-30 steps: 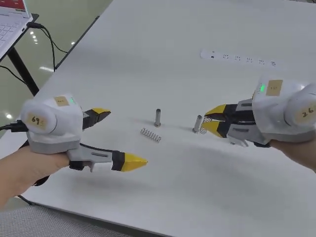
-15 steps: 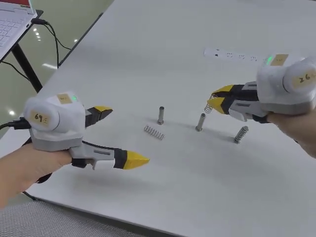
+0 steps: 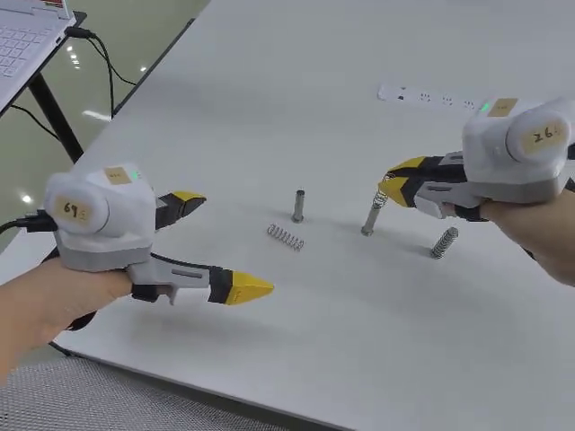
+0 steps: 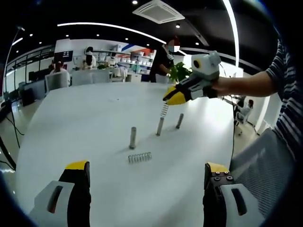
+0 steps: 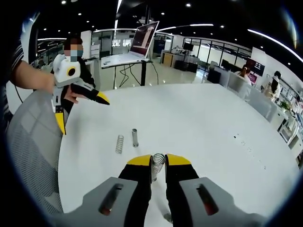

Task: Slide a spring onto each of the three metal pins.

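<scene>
Step in hand: the second spring. The right gripper (image 3: pixel 392 183) is clamped on a spring (image 3: pixel 381 196), just over the middle pin (image 3: pixel 369 221). The loaded pin (image 3: pixel 442 242) already carries its spring. A loose spring (image 3: pixel 285 237) lies near the bare pin (image 3: pixel 298 205). The left gripper (image 3: pixel 216 244) hangs with its jaws wide apart. Next move: align the coil with the pin, then lower it.

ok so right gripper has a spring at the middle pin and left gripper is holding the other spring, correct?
No. The left gripper is open and empty; the other spring lies loose on the table, as the left gripper view shows. The right gripper does hold a spring at the middle pin.
</scene>
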A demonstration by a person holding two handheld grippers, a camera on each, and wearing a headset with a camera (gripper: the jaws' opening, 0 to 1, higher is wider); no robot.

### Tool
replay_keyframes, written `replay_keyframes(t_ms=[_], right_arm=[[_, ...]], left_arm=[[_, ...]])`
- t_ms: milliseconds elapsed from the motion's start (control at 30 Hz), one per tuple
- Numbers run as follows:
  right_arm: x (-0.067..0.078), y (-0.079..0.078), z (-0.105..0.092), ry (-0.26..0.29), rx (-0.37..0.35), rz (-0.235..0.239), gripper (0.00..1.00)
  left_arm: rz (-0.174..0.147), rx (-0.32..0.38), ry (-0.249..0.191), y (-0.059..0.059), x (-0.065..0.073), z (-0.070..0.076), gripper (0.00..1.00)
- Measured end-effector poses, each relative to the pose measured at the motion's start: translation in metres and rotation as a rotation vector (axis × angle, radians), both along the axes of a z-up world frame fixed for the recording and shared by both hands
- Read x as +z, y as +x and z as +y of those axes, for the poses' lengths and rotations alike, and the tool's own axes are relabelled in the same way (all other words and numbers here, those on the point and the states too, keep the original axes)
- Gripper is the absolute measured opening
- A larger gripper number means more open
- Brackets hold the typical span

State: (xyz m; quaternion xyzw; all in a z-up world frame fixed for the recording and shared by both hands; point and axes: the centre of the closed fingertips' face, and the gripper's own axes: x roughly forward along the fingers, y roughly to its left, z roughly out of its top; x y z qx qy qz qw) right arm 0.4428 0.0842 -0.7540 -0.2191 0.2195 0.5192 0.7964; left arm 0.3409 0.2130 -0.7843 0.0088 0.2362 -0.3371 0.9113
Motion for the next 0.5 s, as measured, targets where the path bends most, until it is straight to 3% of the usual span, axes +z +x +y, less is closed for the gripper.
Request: replay_keyframes(t_ms=[500], right_arm=[[-0.031, -0.008, 0.002, -0.063, 0.017, 0.046, 0.07]], left_arm=[[0.002, 0.004, -0.002, -0.001, 0.002, 0.002, 0.98]])
